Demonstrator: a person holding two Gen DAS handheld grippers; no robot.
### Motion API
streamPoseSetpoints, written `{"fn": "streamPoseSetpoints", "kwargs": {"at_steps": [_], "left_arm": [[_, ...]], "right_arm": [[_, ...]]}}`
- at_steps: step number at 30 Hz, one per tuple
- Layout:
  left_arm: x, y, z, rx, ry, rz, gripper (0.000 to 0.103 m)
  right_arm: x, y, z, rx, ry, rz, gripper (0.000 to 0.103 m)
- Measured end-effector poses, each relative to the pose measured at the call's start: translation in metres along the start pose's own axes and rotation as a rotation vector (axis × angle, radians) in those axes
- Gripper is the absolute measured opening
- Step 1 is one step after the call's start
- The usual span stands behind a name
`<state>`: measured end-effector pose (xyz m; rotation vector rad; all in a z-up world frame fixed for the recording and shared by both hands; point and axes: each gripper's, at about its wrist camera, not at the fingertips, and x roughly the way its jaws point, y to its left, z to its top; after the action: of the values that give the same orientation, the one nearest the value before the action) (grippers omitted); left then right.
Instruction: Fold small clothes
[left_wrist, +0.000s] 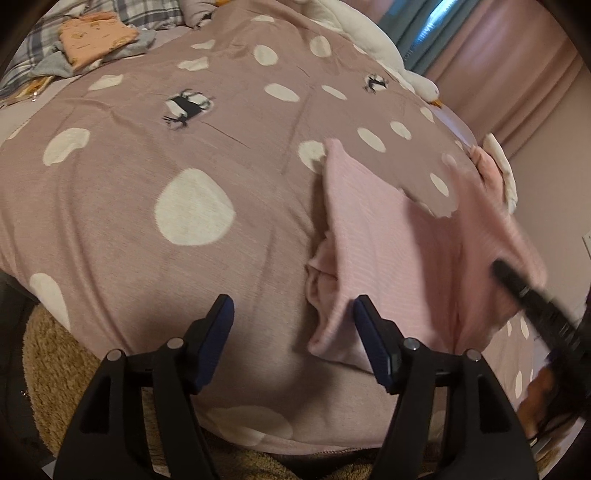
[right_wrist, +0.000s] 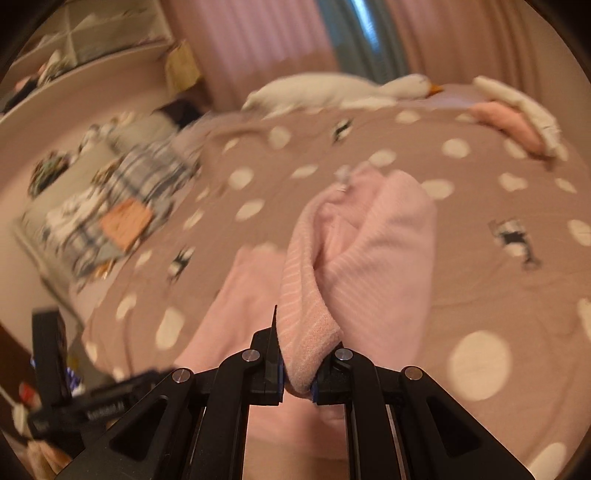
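A small pale pink ribbed garment lies partly lifted on a mauve bedspread with white spots. My left gripper stands open just above the bedspread, its jaws wide and nothing between its blue pads; the garment's near corner lies beside the right pad. My right gripper is shut on a bunched fold of the pink garment, which rises off the bed from its jaws. In the left wrist view the right gripper shows blurred at the right edge, against the cloth.
A folded orange garment lies on grey clothes and a plaid blanket at the bed's far left. A white goose plush lies along the far edge. A pink and cream bundle sits at the far right. Curtains hang behind; a tan fuzzy rug lies below.
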<state>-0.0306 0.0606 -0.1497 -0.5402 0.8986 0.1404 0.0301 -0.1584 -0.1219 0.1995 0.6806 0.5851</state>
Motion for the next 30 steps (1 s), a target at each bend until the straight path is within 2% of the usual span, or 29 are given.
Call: {"fn": "streamPoseSetpoints", "kwargs": {"at_steps": [4, 6, 8, 12, 14, 15, 17, 18, 19, 21, 24, 27, 30], "left_arm": [[-0.002, 0.01, 0.001, -0.029, -0.003, 0.008, 0.07], [-0.002, 0.012, 0.001, -0.038, 0.001, 0.014, 0.07], [-0.003, 0.014, 0.002, -0.041, 0.0, 0.018, 0.07], [-0.005, 0.014, 0.005, -0.05, -0.003, 0.006, 0.071], [-0.008, 0.011, 0.006, -0.043, -0.014, -0.011, 0.077], [-0.01, 0.01, 0.005, -0.039, -0.018, -0.02, 0.08], [-0.012, 0.007, 0.005, -0.033, -0.015, -0.051, 0.081], [-0.012, 0.005, 0.006, -0.031, -0.006, -0.069, 0.081], [-0.012, 0.003, 0.007, -0.03, 0.0, -0.082, 0.081], [-0.012, -0.002, 0.011, -0.026, 0.006, -0.114, 0.081], [-0.012, -0.015, 0.018, -0.007, 0.009, -0.152, 0.083], [-0.006, -0.033, 0.025, 0.032, 0.033, -0.222, 0.086], [0.011, -0.055, 0.03, 0.083, 0.098, -0.298, 0.086]], "right_arm": [[0.034, 0.014, -0.017, -0.033, 0.115, 0.025, 0.011], [0.056, 0.014, -0.028, -0.018, 0.194, 0.025, 0.011], [0.066, 0.011, -0.034, -0.005, 0.231, 0.028, 0.011], [0.062, 0.007, -0.031, 0.016, 0.242, 0.046, 0.011], [0.059, 0.005, -0.03, 0.029, 0.255, 0.06, 0.012], [0.055, 0.002, -0.029, 0.044, 0.262, 0.07, 0.015], [0.049, 0.0, -0.031, 0.056, 0.262, 0.082, 0.031], [0.042, -0.002, -0.031, 0.064, 0.255, 0.084, 0.045], [0.038, -0.003, -0.032, 0.07, 0.241, 0.089, 0.051], [0.019, -0.011, -0.033, 0.098, 0.196, 0.102, 0.054], [-0.003, -0.027, -0.033, 0.145, 0.145, 0.076, 0.065], [-0.016, -0.045, -0.032, 0.184, 0.096, -0.004, 0.066], [-0.019, -0.059, -0.033, 0.231, 0.076, -0.07, 0.066]]}}
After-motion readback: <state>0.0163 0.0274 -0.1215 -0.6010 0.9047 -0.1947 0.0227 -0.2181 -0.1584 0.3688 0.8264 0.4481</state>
